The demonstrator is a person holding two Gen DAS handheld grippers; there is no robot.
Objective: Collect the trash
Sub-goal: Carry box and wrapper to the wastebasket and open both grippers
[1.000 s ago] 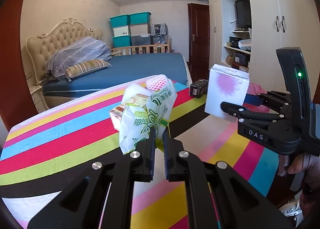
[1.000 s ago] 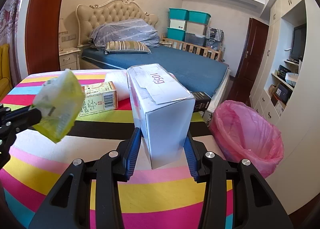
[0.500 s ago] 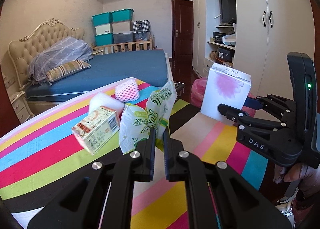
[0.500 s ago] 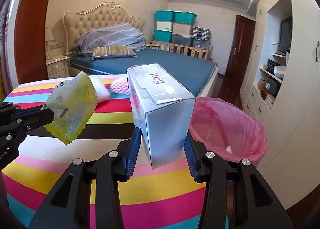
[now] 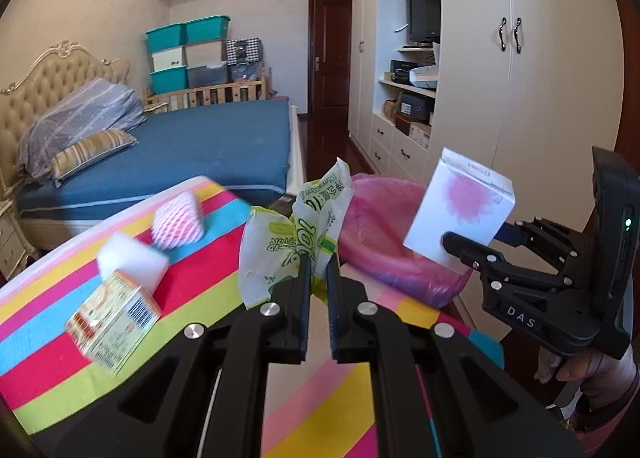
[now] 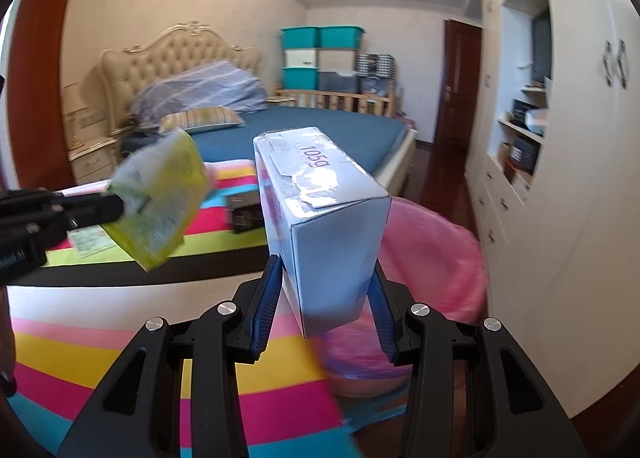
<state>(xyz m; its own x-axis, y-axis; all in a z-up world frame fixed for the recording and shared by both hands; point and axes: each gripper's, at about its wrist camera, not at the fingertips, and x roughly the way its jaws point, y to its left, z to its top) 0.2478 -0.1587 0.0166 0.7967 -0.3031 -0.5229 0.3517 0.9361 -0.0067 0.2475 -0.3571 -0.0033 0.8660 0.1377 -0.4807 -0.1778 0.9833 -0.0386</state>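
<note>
The right gripper clamps a white box. Behind the box sits a pink-lined bin; left of it hangs a green wrapper.

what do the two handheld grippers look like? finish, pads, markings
Both are matte black plastic with silver screw heads. The left gripper has black finger pads; the right gripper has ribbed blue pads. Seen from the left wrist camera, the right gripper's body carries white "DAS" lettering and a lit green LED.

Both tongs have carried wrapper and box toward the pink bin.
</note>
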